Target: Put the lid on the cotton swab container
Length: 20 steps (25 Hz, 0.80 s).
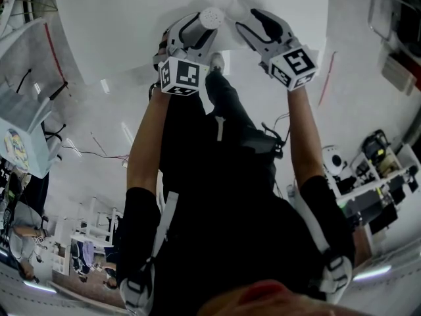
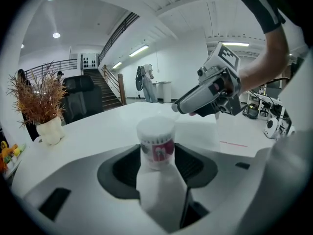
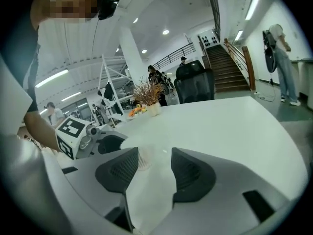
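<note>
The cotton swab container (image 2: 156, 143) is a small clear cylinder with a red label, and a whitish lid covers its top. It stands upright between the black pads of my left gripper (image 2: 156, 166), which is shut on it just above the white table (image 2: 98, 131). In the head view the container (image 1: 212, 16) shows at the tip of the left gripper (image 1: 204, 31). My right gripper (image 1: 253, 25) hovers close beside it, open, with nothing between its fingers. The right gripper view shows its jaws (image 3: 154, 168) apart, with the container (image 3: 144, 159) just left of them.
A dried plant in a white vase (image 2: 49, 129) stands at the table's far left edge. A black chair (image 2: 83, 97) is behind the table. A thin red line (image 2: 234, 143) marks the tabletop on the right. Bare white tabletop (image 3: 220, 126) stretches ahead of the right gripper.
</note>
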Motion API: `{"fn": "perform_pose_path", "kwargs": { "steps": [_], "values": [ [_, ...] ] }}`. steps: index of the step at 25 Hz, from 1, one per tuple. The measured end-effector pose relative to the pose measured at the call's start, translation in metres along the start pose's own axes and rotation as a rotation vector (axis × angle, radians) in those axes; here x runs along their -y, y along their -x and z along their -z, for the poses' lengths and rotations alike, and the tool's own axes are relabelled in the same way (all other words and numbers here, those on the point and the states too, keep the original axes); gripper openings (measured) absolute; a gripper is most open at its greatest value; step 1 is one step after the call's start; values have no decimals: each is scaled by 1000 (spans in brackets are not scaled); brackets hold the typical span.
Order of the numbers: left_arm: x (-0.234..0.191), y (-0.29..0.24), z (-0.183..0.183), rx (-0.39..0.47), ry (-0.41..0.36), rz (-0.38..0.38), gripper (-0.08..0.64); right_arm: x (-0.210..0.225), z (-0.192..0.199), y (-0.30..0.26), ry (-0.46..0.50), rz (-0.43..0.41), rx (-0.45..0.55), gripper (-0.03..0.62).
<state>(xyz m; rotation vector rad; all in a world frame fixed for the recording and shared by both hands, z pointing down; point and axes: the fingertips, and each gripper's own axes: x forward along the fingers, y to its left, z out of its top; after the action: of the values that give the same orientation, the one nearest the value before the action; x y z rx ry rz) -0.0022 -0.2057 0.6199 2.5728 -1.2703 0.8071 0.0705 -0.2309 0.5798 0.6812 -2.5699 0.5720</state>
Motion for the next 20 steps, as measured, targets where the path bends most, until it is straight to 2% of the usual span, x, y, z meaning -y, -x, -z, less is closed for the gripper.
{"fn": "perform_pose_path", "kwargs": {
  "steps": [14, 20],
  "values": [
    [1, 2, 2, -5, -3, 2, 216, -2, -1, -2, -31, -4, -1, 175],
    [-2, 4, 1, -4, 7, 1, 216, -5, -15, 1, -44, -9, 28, 155]
  ]
}}
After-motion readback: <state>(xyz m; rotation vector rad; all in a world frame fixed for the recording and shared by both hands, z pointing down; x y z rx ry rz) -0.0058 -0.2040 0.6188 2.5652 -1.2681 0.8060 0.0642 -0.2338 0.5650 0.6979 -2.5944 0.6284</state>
